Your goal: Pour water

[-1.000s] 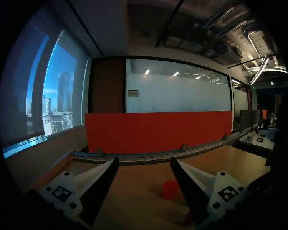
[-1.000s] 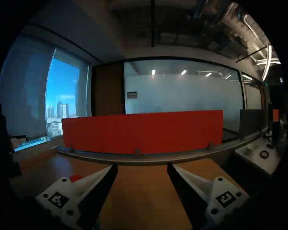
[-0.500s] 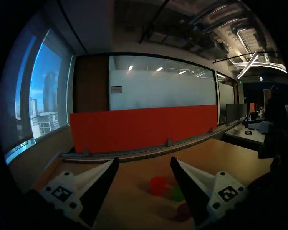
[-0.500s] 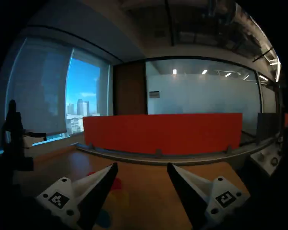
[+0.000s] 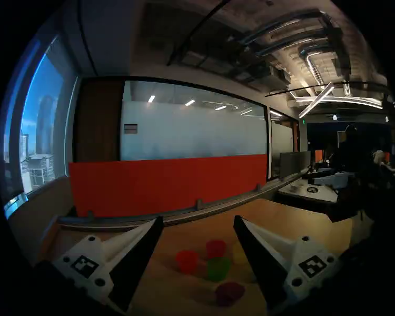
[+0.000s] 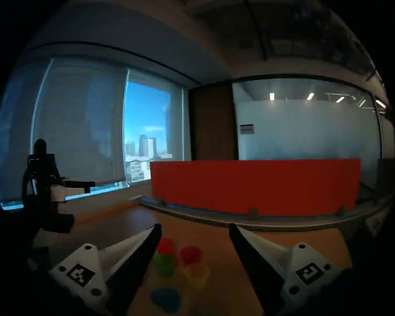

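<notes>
My left tool point(image 5: 197, 219) and right tool point(image 6: 195, 227) both have their fingers apart, gripping nothing. Small coloured cups point(image 5: 217, 267) stand clustered on the wooden table point(image 5: 292, 218) just ahead.

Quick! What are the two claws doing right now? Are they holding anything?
Left claw: open, holding nothing.
Right claw: open, holding nothing.

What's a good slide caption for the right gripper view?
Open right gripper faces a cluster of small coloured cups on a wooden desk, red partition and city window behind.
</notes>
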The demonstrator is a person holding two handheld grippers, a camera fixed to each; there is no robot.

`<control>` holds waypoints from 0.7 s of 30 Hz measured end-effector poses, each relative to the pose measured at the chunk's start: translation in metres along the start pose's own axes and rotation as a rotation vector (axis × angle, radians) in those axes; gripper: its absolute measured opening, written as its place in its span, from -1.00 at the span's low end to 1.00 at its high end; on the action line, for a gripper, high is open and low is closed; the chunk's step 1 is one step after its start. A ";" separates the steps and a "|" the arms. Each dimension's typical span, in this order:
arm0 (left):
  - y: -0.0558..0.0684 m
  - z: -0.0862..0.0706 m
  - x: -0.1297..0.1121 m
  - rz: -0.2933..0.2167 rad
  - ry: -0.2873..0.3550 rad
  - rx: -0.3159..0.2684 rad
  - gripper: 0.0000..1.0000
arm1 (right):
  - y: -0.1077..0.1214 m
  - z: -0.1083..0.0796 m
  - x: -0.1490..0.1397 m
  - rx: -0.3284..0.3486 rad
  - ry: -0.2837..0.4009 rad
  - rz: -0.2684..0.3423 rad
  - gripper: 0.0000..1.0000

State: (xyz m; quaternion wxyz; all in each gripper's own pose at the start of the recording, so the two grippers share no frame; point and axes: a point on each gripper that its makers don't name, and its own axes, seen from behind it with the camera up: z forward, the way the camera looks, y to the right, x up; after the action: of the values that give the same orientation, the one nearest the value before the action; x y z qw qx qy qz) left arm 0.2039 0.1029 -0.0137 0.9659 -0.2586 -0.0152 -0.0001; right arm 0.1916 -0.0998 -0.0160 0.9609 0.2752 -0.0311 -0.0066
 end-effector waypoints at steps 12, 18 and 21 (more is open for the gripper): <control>0.011 0.000 -0.007 0.012 -0.033 -0.067 0.99 | -0.017 -0.002 -0.003 0.062 -0.040 -0.015 0.99; 0.023 0.000 -0.015 0.029 -0.066 -0.129 0.99 | -0.023 -0.004 -0.010 0.088 -0.090 -0.046 0.99; 0.028 0.001 -0.018 0.042 -0.081 -0.158 0.99 | -0.027 -0.005 -0.013 0.101 -0.114 -0.063 0.99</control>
State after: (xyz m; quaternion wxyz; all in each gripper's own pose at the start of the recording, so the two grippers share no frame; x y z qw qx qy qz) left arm 0.1864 0.1274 -0.0278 0.9409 -0.3339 -0.0485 0.0294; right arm 0.1787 -0.1196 -0.0349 0.9417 0.3235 -0.0771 -0.0509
